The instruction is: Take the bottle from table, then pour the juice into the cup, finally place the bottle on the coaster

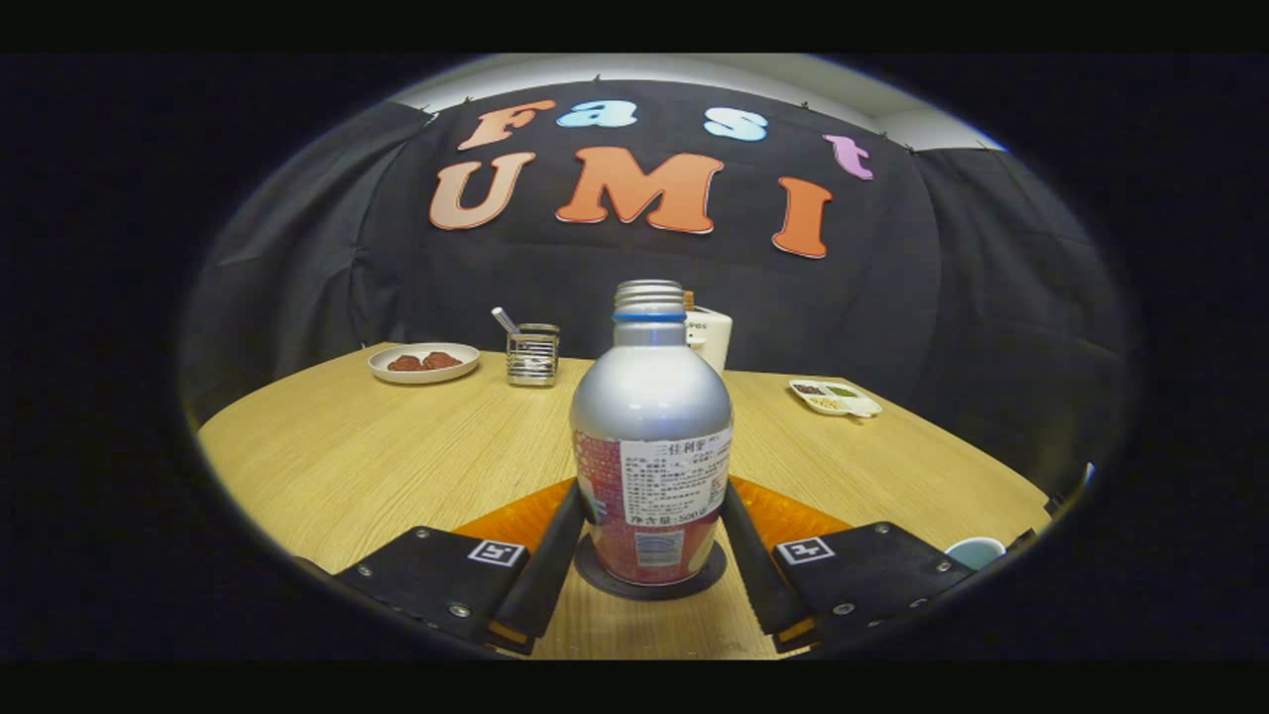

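From the gripper view I see the silver metal bottle with a threaded open neck and printed label [650,446] standing upright on a dark round coaster [649,585] on the light wooden table [377,456]. It sits between my gripper's [649,535] fingers, which flank its lower body on both sides; I cannot tell whether they press on it. A pale blue cup [977,551] sits just beyond the right finger.

Coaster [649,587] — mostly hidden under bottle [650,436]. Cup [977,550] — only rim clear of gripper [649,540] body. White container [712,337] half behind bottle. Divided dish [835,398] contents too small to tell.
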Demonstrator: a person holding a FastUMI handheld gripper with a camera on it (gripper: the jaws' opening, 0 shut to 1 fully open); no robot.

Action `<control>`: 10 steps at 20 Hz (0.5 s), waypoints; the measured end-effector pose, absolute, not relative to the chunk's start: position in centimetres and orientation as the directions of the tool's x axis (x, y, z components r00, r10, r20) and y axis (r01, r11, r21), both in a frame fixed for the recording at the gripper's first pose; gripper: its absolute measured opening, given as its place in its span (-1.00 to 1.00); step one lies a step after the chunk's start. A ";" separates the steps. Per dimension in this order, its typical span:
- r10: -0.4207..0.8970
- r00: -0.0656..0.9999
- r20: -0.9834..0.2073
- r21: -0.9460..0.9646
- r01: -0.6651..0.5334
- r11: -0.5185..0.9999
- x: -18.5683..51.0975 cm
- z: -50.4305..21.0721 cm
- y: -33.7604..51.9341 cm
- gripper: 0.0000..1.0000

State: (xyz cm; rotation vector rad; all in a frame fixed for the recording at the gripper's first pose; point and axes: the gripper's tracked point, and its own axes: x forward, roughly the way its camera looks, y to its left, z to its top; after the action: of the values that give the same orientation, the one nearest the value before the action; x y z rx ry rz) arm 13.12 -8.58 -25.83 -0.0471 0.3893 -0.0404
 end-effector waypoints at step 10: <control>-0.062 0.930 -0.361 0.035 0.080 0.996 11.4 -24.9 -9.9 0.93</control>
State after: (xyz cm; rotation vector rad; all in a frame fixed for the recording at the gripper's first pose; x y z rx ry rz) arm 11.43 -9.87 -24.94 0.0496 0.3685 -0.0731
